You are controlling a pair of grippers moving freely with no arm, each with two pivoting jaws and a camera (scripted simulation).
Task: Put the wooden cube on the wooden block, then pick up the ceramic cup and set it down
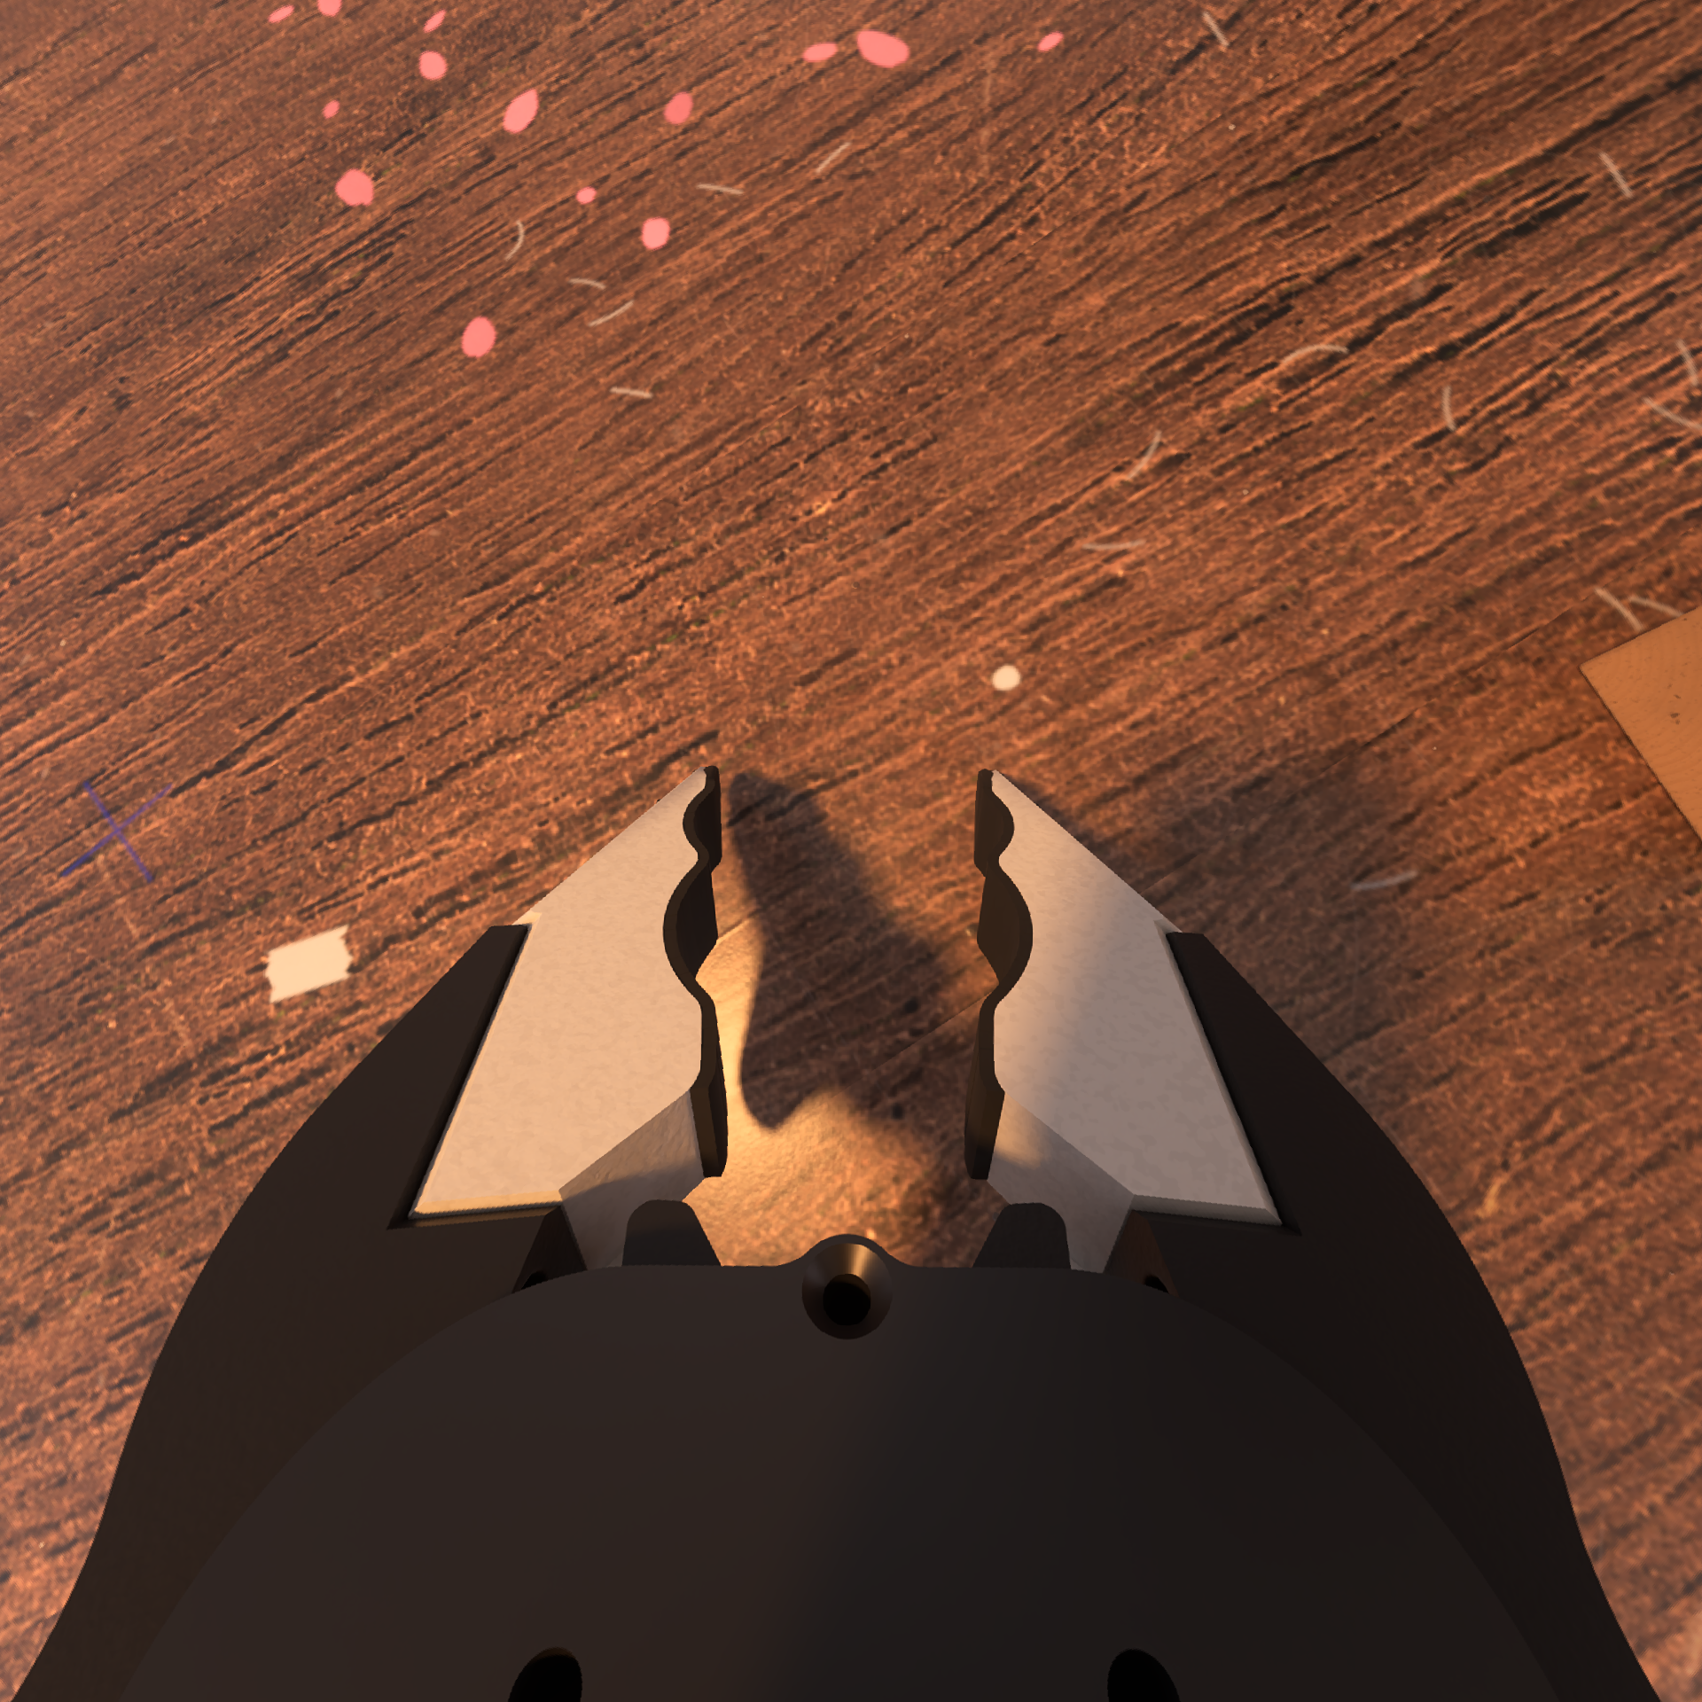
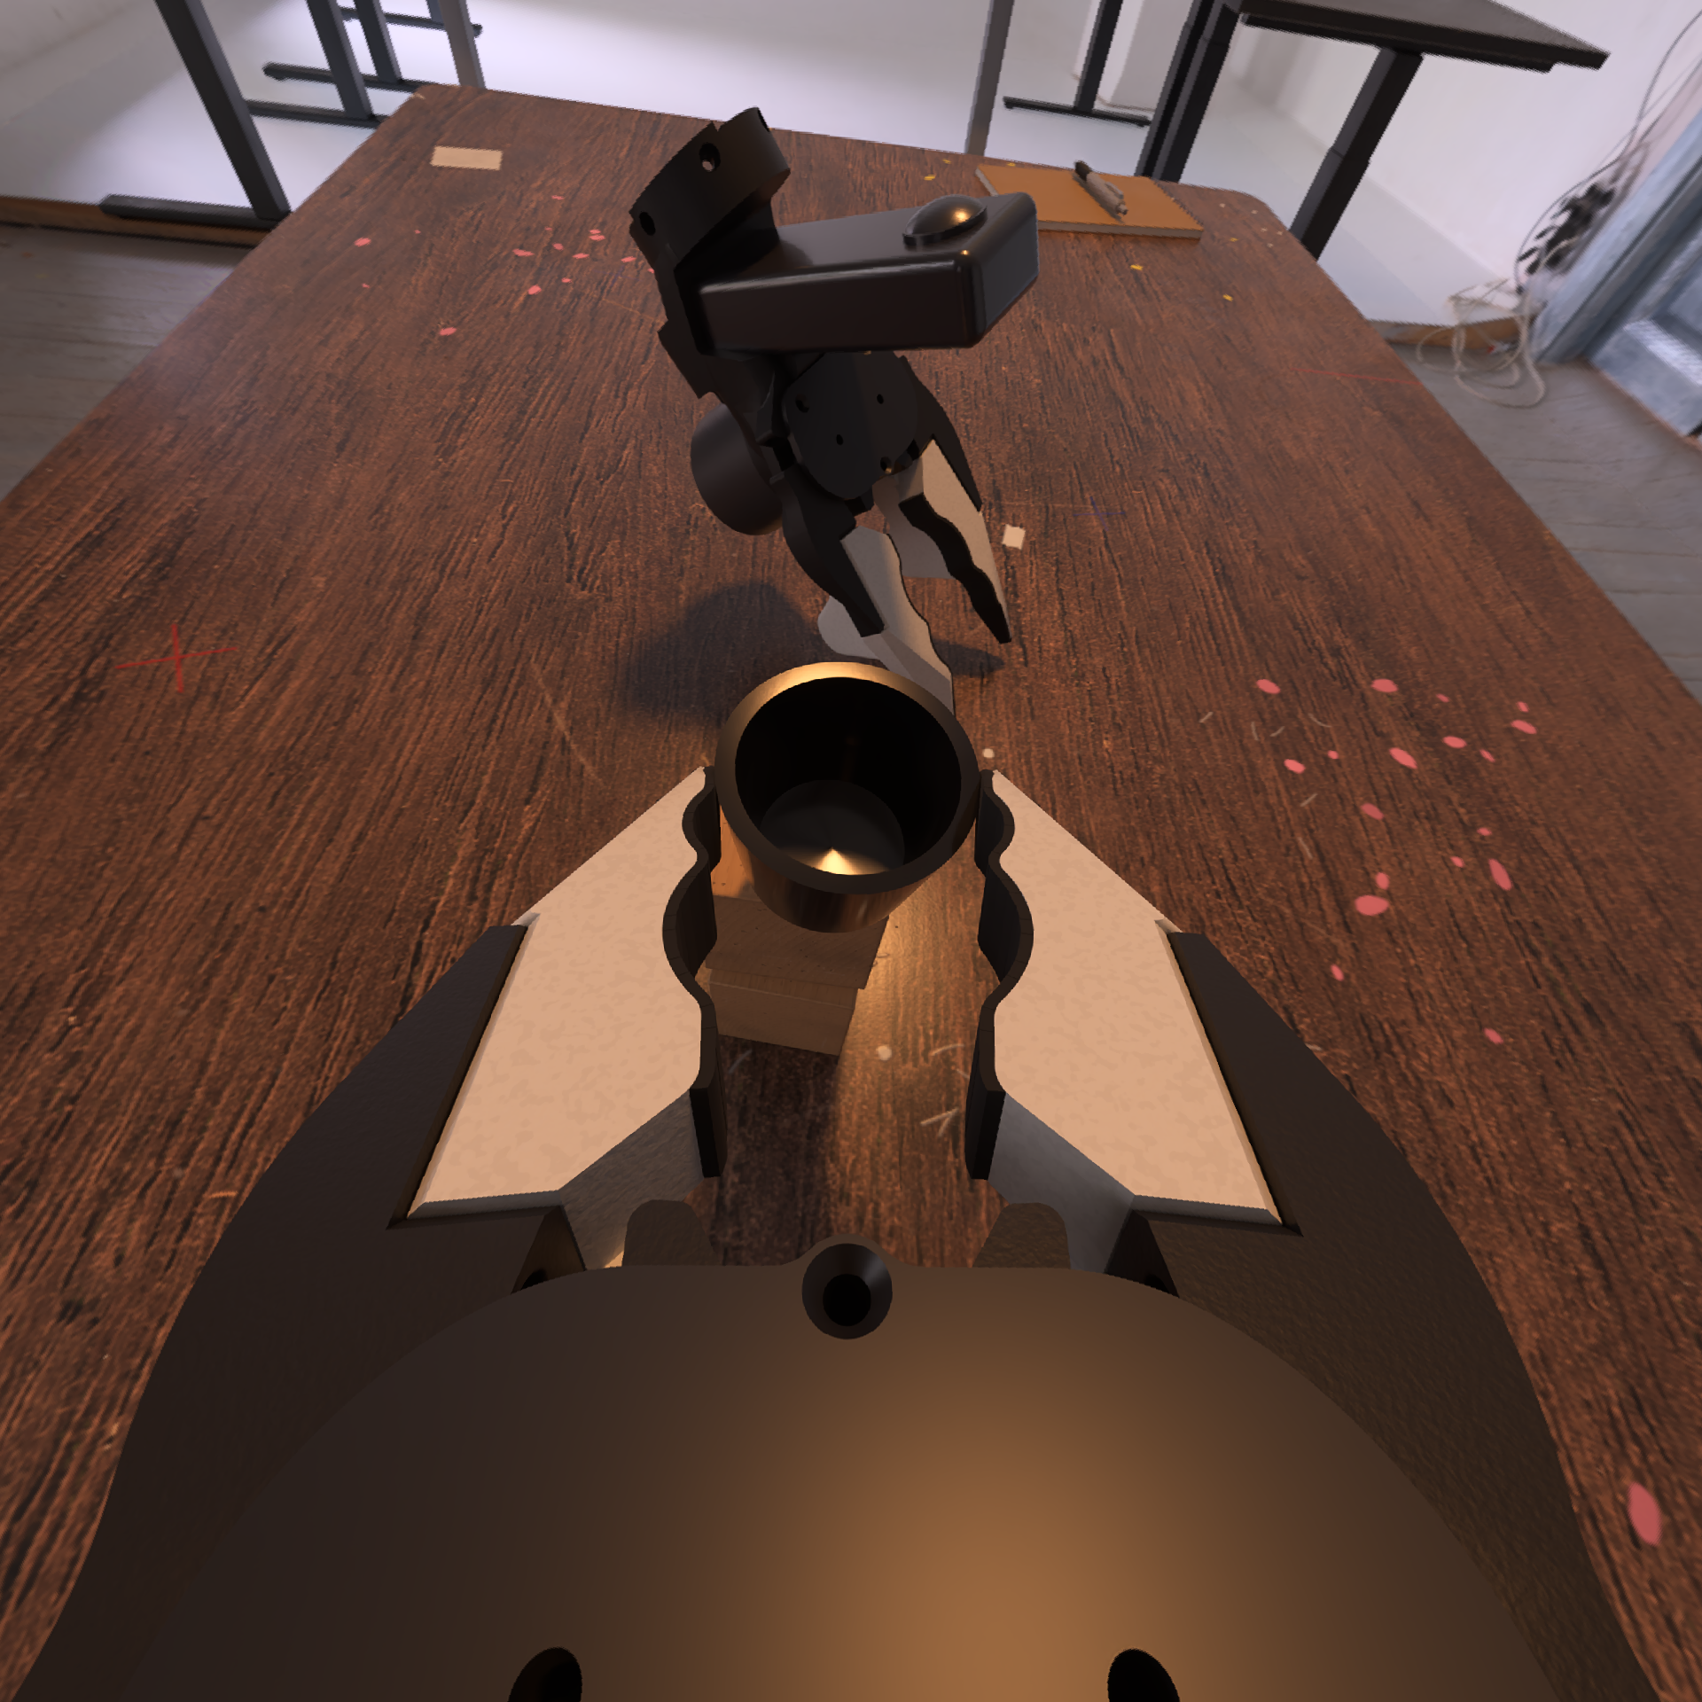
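In the right wrist view a dark ceramic cup stands upright between my right gripper's fingertips, its rim close to both pads. Its base overlaps the pale wooden cube, which sits on the wooden block. I cannot tell if the cup rests on the cube or hangs just above it. The right jaws stand as wide as the left ones. My left gripper is open and empty over bare table. It also shows in the right wrist view, just beyond the cup, pointing down.
The brown wooden table has pink paint spots at the right and a tape scrap. A clipboard with a pen lies at the far edge. A tan corner shows at the left wrist view's right edge.
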